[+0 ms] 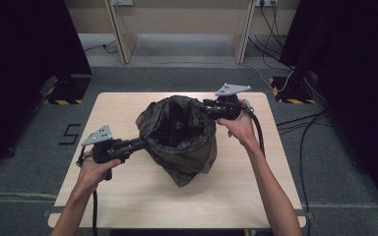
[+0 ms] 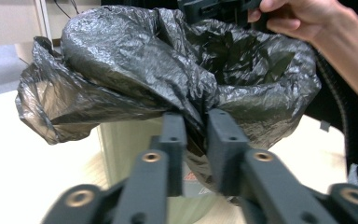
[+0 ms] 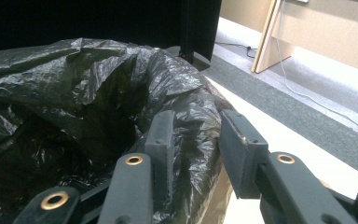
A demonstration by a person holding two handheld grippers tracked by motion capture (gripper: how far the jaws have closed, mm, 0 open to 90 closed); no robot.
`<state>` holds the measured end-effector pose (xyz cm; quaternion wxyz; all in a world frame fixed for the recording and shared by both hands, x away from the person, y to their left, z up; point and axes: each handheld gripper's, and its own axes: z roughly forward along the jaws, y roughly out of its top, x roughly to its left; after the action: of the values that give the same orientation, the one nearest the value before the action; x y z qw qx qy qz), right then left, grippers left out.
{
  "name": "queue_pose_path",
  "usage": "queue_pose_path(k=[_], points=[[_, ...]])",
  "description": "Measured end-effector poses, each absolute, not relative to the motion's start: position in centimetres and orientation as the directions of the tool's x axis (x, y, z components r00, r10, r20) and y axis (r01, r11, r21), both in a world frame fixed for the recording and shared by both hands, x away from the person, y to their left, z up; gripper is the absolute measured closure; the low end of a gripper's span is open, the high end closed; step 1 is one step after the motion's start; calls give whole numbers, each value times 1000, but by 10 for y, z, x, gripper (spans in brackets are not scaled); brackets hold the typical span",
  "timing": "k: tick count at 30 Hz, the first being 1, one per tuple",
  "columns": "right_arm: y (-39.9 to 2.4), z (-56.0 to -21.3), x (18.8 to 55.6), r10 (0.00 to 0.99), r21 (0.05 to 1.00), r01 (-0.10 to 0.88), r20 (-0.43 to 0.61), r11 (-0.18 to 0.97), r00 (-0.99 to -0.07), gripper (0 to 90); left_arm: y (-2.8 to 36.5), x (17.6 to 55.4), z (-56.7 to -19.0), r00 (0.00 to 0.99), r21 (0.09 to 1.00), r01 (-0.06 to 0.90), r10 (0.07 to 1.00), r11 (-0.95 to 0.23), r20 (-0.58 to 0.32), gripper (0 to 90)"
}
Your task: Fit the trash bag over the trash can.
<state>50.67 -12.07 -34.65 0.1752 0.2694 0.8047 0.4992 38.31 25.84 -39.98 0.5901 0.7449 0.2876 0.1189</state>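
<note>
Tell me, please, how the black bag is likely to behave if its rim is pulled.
The bag is probably floppy: its film is crumpled and sags over the bin. It looks thin and glossy, so it may slip or tear. The left gripper pinches a fold, which would likely stretch.

Dim, soft overhead light, blurry close-ups

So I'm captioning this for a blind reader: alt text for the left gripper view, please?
The left hand-held gripper pinches a fold of a black bin bag draped over a pale bin on a wooden table. At top right, a hand works the far rim.
</note>
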Motion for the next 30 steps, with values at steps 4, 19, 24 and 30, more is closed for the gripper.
queue_pose_path(k=[4, 19, 24, 30], points=[[-124, -342, 500, 610, 906, 249, -13, 341, -792, 655, 260, 381, -410, 808, 944, 284, 572, -169, -141, 882], [-105, -325, 474, 597, 892, 206, -84, 401, -798, 525, 252, 389, -457, 749, 904, 349, 653, -246, -111, 812], [-91, -314, 469, 593, 891, 203, -88, 407, -800, 434, 254, 379, -452, 748, 904, 346, 656, -251, -104, 585], [-55, -303, 471, 554, 872, 194, -102, 449, -826, 365, 257, 365, -459, 727, 887, 377, 678, -266, -106, 377]])
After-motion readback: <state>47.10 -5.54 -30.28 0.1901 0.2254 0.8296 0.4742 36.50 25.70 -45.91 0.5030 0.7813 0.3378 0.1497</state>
